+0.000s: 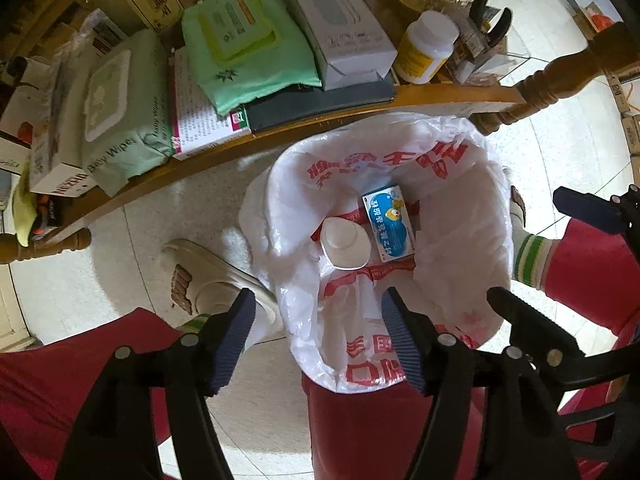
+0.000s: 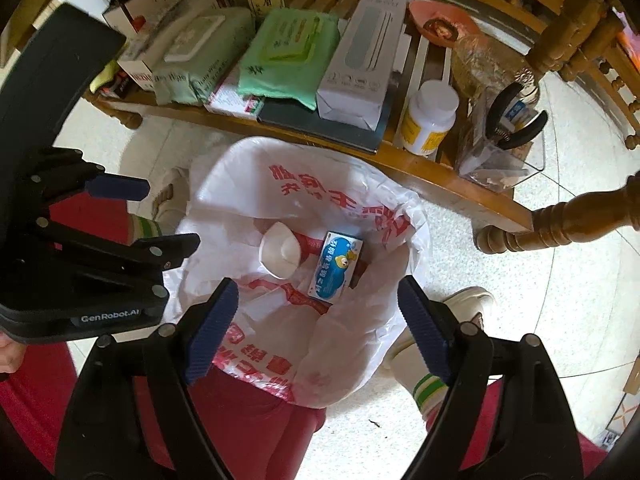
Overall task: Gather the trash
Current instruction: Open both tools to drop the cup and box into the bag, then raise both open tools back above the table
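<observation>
A pale tiled floor (image 2: 520,272) runs under a low wooden surface (image 1: 280,128) crowded with goods: a long white box (image 1: 340,28), a green wipes pack (image 1: 248,44), a pack of baby wipes (image 1: 120,120) and a white bottle with a yellow label (image 2: 430,120). Just in front of the surface stands a bin lined with a white plastic bag printed in red (image 2: 248,196), between the person's red-trousered legs (image 2: 256,420). At the bottom of the bag lie a blue and white medicine box (image 2: 336,268) and, touching it, a crumpled white paper cup (image 2: 280,252). The left tongs (image 1: 318,344) and the right tongs (image 2: 318,328) both hang over the bag mouth with jaws apart, holding nothing.
</observation>
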Action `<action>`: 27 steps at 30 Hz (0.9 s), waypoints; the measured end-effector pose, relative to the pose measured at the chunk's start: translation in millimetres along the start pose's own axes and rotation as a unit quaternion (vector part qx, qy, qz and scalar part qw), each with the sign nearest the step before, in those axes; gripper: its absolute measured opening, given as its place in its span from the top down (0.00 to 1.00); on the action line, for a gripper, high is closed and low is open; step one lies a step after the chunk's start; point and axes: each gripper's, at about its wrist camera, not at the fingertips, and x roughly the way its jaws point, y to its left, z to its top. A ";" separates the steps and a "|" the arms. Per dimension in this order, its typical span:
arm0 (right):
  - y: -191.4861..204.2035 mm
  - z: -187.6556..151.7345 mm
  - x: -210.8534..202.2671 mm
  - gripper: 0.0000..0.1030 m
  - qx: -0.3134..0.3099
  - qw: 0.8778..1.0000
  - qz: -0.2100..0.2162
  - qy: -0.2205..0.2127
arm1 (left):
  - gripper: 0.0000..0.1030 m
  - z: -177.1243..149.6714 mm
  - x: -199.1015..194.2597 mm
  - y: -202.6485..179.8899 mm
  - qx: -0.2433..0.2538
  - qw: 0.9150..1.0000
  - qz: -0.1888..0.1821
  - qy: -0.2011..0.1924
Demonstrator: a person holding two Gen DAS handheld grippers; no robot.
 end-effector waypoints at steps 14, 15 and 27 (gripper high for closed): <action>-4.5 -14.5 -175.6 0.10 0.030 0.988 -0.006 -0.151 | 0.24 -57.6 -151.9 12.4 0.016 0.995 0.017 -0.094; -6.9 -13.2 -191.6 0.09 0.030 0.986 -0.011 -0.165 | 0.22 -58.8 -167.5 15.2 0.016 0.994 0.018 -0.103; -35.3 40.5 -351.4 0.06 0.045 0.964 -0.045 -0.259 | 0.10 -1.8 -373.2 54.4 -0.002 0.978 0.020 -0.207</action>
